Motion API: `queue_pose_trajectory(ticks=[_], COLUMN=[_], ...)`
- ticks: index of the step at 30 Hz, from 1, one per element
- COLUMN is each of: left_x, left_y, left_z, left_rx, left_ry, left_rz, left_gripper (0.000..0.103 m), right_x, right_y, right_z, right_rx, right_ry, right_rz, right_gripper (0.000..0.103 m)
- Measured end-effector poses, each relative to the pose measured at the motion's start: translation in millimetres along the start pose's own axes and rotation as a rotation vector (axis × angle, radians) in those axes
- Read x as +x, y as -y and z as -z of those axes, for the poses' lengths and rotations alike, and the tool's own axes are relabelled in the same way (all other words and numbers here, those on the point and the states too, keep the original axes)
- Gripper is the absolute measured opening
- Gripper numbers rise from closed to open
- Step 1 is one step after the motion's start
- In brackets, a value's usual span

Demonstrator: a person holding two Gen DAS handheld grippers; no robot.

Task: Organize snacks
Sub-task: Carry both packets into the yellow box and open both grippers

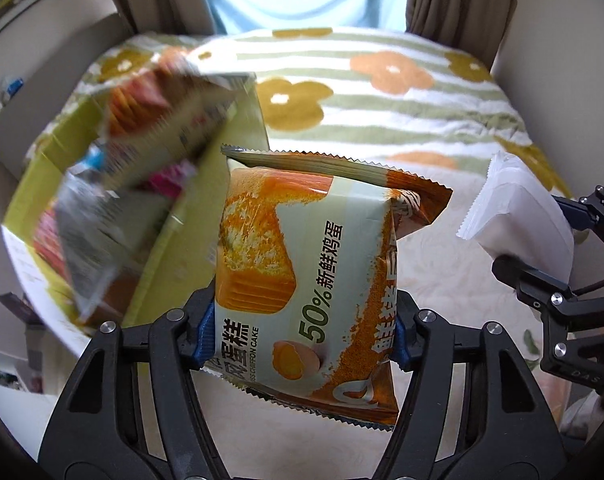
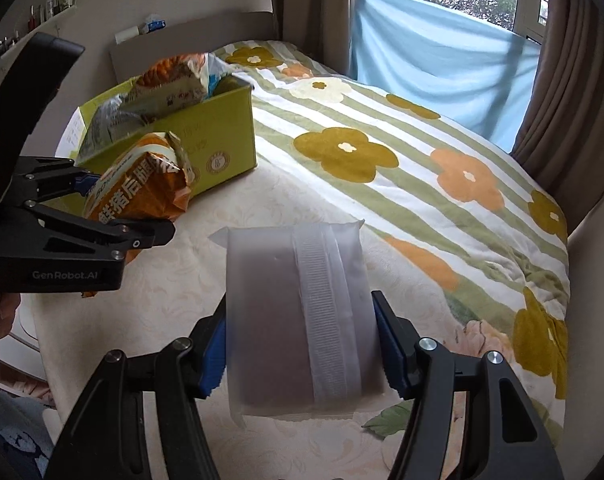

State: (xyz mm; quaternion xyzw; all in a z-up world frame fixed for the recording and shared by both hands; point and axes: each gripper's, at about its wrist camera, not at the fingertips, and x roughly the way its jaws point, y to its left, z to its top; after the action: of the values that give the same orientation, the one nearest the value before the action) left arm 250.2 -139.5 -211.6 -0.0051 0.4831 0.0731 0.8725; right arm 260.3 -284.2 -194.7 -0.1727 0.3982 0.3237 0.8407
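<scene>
1. Left wrist view: the left gripper (image 1: 302, 332) is seen clenched on an orange-and-pale-green chiffon cake packet (image 1: 302, 280), which is pressed between the blue pads (image 1: 207, 330) and held up off the bed.
2. In the same view, a yellow-green box (image 1: 158, 264) is seen just left of the held packet, resting on the bed; blurred snack packets (image 1: 142, 140) are shown sticking out of its top.
3. The right gripper (image 1: 542, 280) is visible at the right edge of that view, with a white frosted packet (image 1: 518, 208) gripped in it.
4. Right wrist view: the right gripper (image 2: 302, 344) is shown closed on the white frosted packet (image 2: 298, 312), whose ribbed seam runs lengthwise down its middle; the packet is held between the blue pads (image 2: 390, 352), above the cream bedspread (image 2: 262, 200).
5. The left gripper (image 2: 114, 208) is seen at the left of this view, with the chiffon cake packet (image 2: 142, 188) grasped and carried just in front of the yellow-green box (image 2: 218, 136).
6. The box is shown standing near the head of the bed, with several packets (image 2: 170, 84) piled inside and rising above its rim.
7. A striped quilt with flowers (image 2: 422, 152) is spread across the far half of the bed, beside brown curtains (image 2: 558, 112).
</scene>
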Motion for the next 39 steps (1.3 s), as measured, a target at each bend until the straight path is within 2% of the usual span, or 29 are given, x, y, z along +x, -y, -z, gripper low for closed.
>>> queue_pose_trajectory(ticks=[7, 12, 15, 23, 30, 32, 33, 35, 39], left_x=[-63, -87, -91, -60, -10, 1, 5, 7, 7], left_y=[-51, -107, -147, -254, -306, -311, -314, -318, -335], left_z=[-28, -48, -62, -95, -106, -106, -105, -102, -98], left_rx=[-0.030, -0.038, -0.035, 0.015, 0.084, 0.100, 0.109, 0.117, 0.109], left_ry=[0.109, 0.154, 0.155, 0.102, 0.042, 0.029, 0.027, 0.039, 0.047], left_rz=[0.009, 0.020, 0.038, 0.079, 0.138, 0.151, 0.156, 0.161, 0.205], left_gripper=[0.062, 0.062, 0.062, 0.062, 0.063, 0.068, 0.082, 0.103, 0.103], right_x=[-42, -54, -52, -17, 17, 24, 28, 32, 41], right_y=[-22, -56, -81, -146, -187, -195, -199, -205, -215], right_z=[-49, -92, -116, -176, -203, -206, -208, -211, -214], right_rx=[0.023, 0.052, 0.077, 0.179, 0.267, 0.288, 0.296, 0.301, 0.310], right_ry=[0.051, 0.091, 0.105, 0.116, 0.089, 0.073, 0.064, 0.050, 0.020], right_rz=[0.015, 0.017, 0.028, 0.045, 0.082, 0.091, 0.096, 0.102, 0.111], right_gripper=[0.059, 0.059, 0.059, 0.059, 0.059, 0.059, 0.059, 0.059, 0.059])
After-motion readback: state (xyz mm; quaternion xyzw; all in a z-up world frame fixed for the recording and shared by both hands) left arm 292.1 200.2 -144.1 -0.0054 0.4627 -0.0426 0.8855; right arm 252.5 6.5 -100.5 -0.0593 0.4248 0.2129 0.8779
